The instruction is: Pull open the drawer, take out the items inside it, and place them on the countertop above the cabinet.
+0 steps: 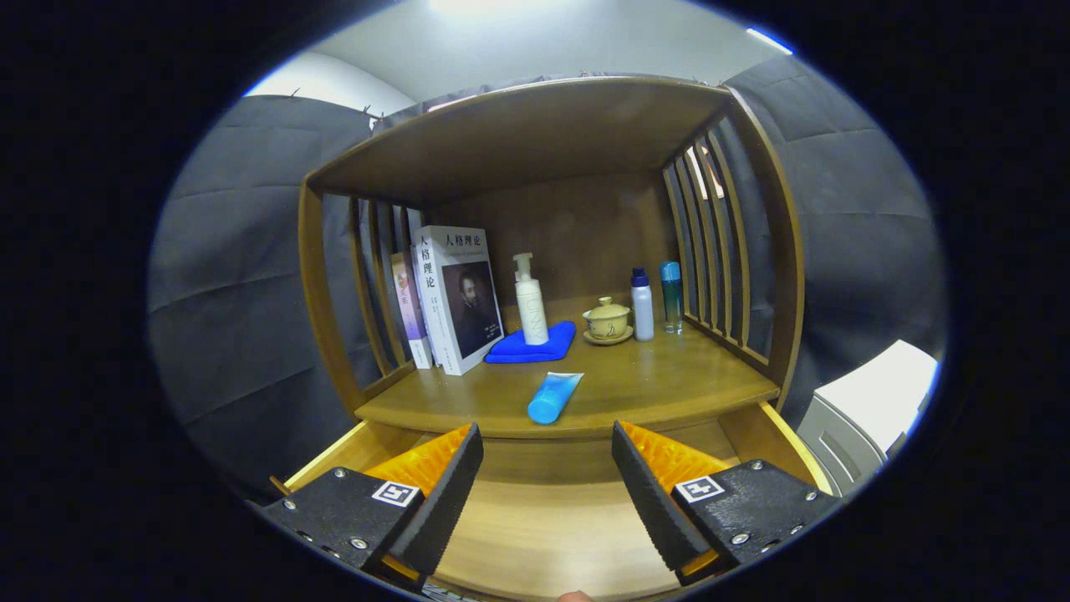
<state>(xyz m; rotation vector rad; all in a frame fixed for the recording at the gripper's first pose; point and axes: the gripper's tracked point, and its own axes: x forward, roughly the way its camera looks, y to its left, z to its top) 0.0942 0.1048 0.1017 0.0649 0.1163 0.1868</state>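
The gripper [547, 468] is spread wide, holding nothing, over the pulled-out drawer [543, 518], whose bare floor lies between the fingers. Just ahead, a blue tube [552, 397] lies near the countertop [669, 385] front edge, bare wood around it.

Dark cloth walls [242, 276], white ceiling [535, 42]

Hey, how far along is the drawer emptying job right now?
Looks nearly done: the wooden drawer is pulled open, and the visible part of its floor is bare. A blue squeeze tube already lies on the wooden countertop near its front edge. The hand-held gripper is open over the drawer, holding nothing. Anything left would be under the fingers.
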